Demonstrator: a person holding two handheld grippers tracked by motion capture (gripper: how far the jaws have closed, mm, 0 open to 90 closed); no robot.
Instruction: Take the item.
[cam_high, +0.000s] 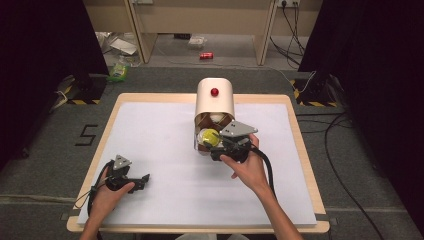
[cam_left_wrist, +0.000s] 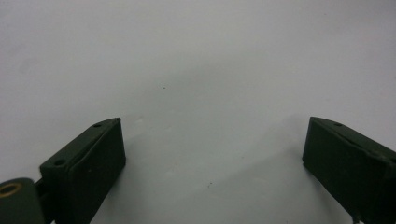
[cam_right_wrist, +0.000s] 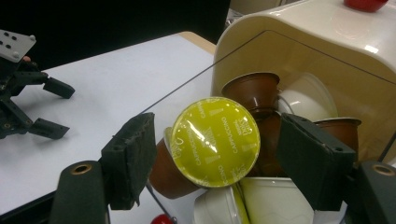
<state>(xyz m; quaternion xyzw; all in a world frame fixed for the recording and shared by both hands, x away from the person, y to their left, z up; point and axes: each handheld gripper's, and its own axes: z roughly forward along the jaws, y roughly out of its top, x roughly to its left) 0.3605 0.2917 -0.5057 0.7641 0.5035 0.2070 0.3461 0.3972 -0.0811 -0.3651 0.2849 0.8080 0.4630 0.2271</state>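
We read this as a lab recording bay, not a home. Black curtains hang left and right of the work area. The wooden table has a white sheet on top and stands on grey carpet. Hazard tape marks stand bases at the far corners, and a "5" is taped on the floor at left. Loose cables run along the right, plugged in at the far wall. Far floor has clutter: a red can and plastic bags.
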